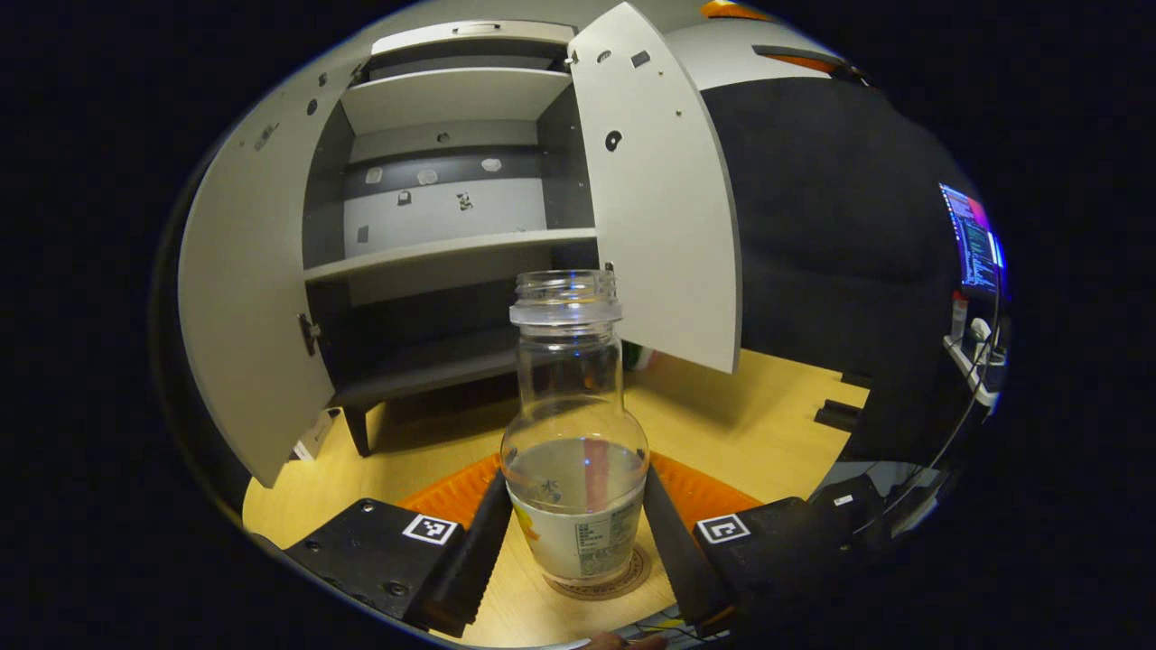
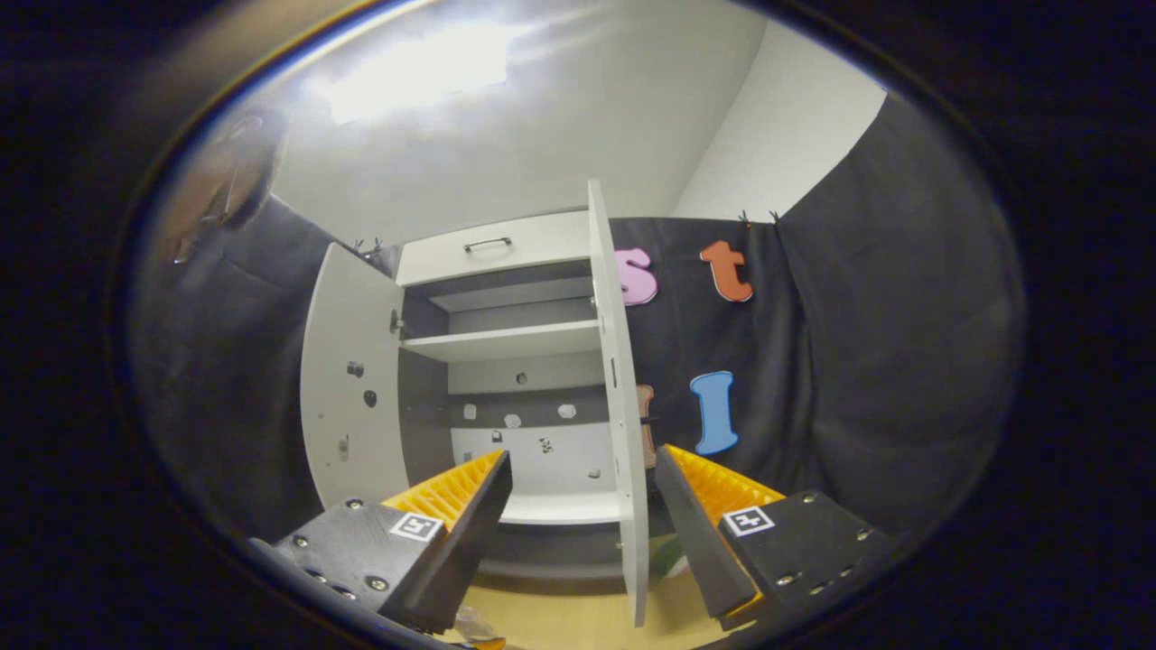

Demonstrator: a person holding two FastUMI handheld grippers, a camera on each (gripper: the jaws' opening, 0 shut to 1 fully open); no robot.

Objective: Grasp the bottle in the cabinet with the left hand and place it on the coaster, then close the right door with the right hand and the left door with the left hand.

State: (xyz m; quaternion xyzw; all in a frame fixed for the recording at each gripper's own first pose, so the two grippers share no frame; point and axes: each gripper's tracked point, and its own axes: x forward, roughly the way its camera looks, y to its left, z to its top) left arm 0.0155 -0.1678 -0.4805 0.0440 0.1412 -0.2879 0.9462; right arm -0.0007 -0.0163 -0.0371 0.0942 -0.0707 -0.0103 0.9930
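Clear bottle [image 1: 575, 433] stands upright on the coaster [image 1: 601, 582], on the wood table [image 1: 750, 415] before the cabinet [image 1: 452, 235]. Left gripper [image 1: 575, 533] fingers flank it, seemingly touching; grip uncertain. Right gripper [image 2: 582, 524] is spread, empty, with the right door's [image 2: 619, 406] edge between its fingers. Both doors open; left door [image 1: 248, 298] ajar. Monitor [image 1: 974, 239] far right.

A pale wooden worktop [image 1: 741, 415] runs up to a black cloth wall [image 1: 813, 235] that hangs behind and to either side of it. In the right gripper view, a white room wall [image 2: 795, 153] rises above the cloth wall, and a white ceiling [image 2: 542, 135] spreads over both, with a bright patch of light [image 2: 415, 77] on it. Right of the cloth wall, a lit screen [image 1: 974, 239] glows above a small shelf [image 1: 971, 361] with clutter.
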